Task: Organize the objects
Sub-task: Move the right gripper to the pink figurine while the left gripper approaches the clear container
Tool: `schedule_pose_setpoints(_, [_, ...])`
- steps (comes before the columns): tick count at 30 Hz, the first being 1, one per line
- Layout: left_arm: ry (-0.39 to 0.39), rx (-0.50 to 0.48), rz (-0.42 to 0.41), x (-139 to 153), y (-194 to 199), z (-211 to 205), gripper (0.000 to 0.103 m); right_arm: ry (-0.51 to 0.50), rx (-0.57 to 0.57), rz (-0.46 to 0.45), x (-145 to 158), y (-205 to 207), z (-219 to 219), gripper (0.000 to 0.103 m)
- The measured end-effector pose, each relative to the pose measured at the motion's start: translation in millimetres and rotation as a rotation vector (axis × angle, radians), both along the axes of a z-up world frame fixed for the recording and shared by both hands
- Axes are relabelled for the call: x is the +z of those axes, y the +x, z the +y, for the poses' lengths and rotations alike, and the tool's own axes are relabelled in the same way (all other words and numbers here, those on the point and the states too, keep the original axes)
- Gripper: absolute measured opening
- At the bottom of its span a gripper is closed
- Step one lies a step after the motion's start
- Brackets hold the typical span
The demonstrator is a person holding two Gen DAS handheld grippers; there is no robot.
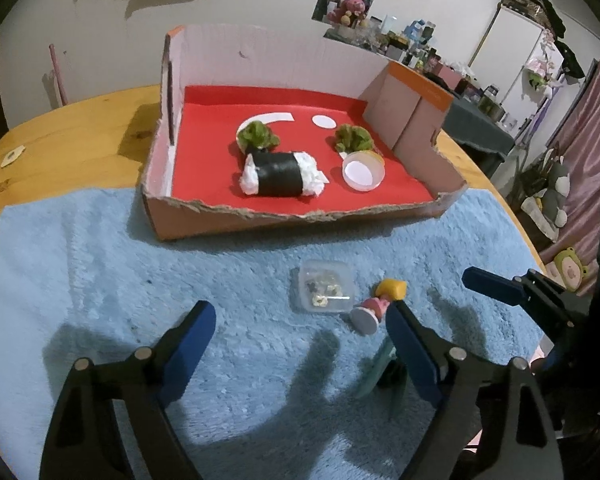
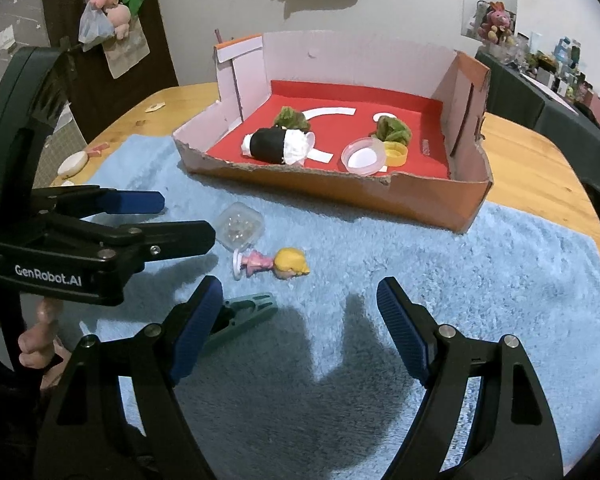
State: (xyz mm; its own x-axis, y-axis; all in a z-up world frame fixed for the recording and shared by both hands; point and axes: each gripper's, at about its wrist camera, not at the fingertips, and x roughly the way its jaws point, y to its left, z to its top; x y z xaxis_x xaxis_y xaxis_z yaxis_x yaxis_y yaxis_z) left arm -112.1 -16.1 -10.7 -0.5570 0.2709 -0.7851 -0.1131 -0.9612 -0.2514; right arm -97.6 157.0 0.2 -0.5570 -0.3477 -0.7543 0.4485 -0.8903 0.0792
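A cardboard box (image 1: 228, 218) (image 2: 340, 192) with a red floor holds a toy sushi roll (image 1: 278, 174) (image 2: 278, 145), two green lettuce pieces (image 1: 259, 135) (image 1: 353, 138), a clear round lid (image 1: 363, 171) (image 2: 363, 157) and a yellow cap (image 2: 396, 153). On the blue rug lie a clear small case (image 1: 325, 291) (image 2: 239, 227), a blonde doll figure (image 1: 374, 307) (image 2: 274, 265) and a green clip (image 1: 380, 372) (image 2: 242, 316). My left gripper (image 1: 302, 340) (image 2: 184, 220) is open above the rug, its right finger over the clip. My right gripper (image 2: 300, 320) (image 1: 470, 280) is open and empty.
The blue rug (image 1: 100, 272) (image 2: 500, 280) covers a round wooden table (image 1: 68, 128) (image 2: 540, 152). A white round object (image 2: 73, 163) lies at the table's left edge. A cluttered dark shelf (image 1: 480, 100) stands beyond the table at the right.
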Motion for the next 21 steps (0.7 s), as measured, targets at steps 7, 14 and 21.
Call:
schedule_pose_setpoints(7, [-0.004, -0.005, -0.015, -6, -6, 5, 0.088, -0.004, -0.009, -0.010, -5, -2, 3, 0.079])
schedule_pose_setpoints(14, [-0.009, 0.000, -0.034, -14, -14, 8, 0.088, -0.002, -0.016, -0.016, -6, -4, 7, 0.079])
schedule_pose_setpoints(21, [-0.028, 0.009, -0.029, -16, -18, 10, 0.088, 0.002, -0.029, -0.024, -10, -7, 12, 0.079])
